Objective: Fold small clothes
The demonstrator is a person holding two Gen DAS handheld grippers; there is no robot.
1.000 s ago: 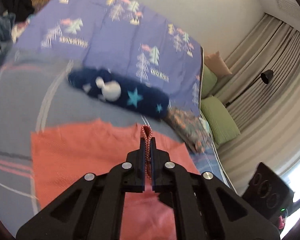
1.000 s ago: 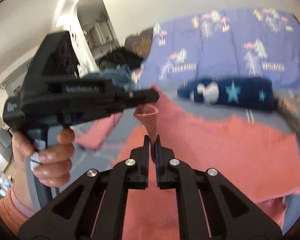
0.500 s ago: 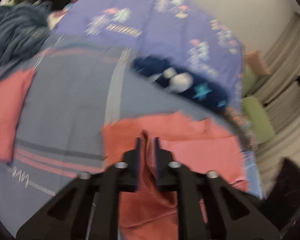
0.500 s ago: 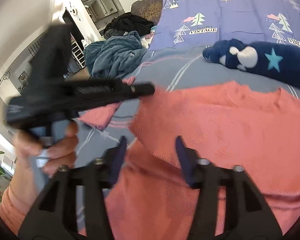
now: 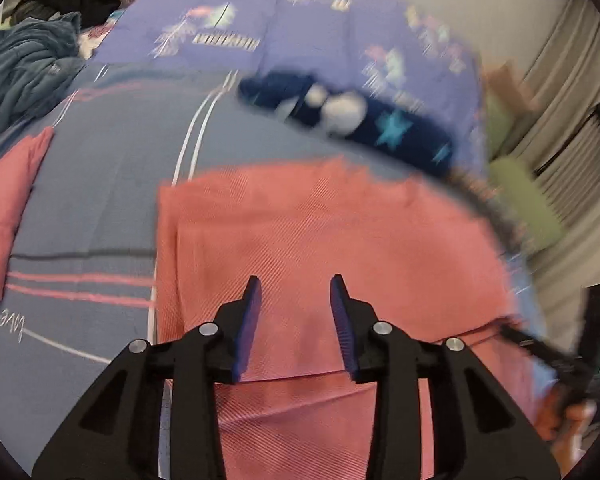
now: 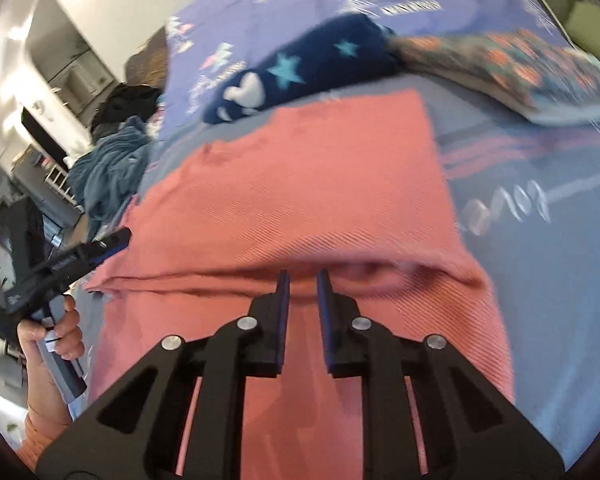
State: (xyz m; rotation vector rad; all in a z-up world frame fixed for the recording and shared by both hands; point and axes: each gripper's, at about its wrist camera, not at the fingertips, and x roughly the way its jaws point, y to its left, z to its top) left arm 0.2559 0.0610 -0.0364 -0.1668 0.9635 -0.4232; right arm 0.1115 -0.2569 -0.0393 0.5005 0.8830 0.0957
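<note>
A salmon knit top (image 5: 320, 232) lies on the bed, folded over itself, with the edge of its upper layer running across just past my fingertips. My left gripper (image 5: 296, 284) hovers over that layer; its jaws are opening and nothing is between them. In the right wrist view the same top (image 6: 300, 180) fills the middle. My right gripper (image 6: 302, 278) points at the fold edge. Its jaws are closing to a narrow gap, with only cloth showing below them. A hand holds the left gripper (image 6: 118, 240) at the top's left edge.
A navy plush cushion with stars (image 5: 352, 120) lies just beyond the top, with a floral folded cloth (image 6: 520, 64) beside it. Another salmon folded piece (image 5: 4, 208) sits at the left, near a heap of blue blanket (image 5: 20, 68). Green cushions (image 5: 520, 192) line the right.
Both grippers let go of the pinched edge of the top and sank toward the bed. The top now lies flat and folded. The right jaws opened wide, then narrowed.
</note>
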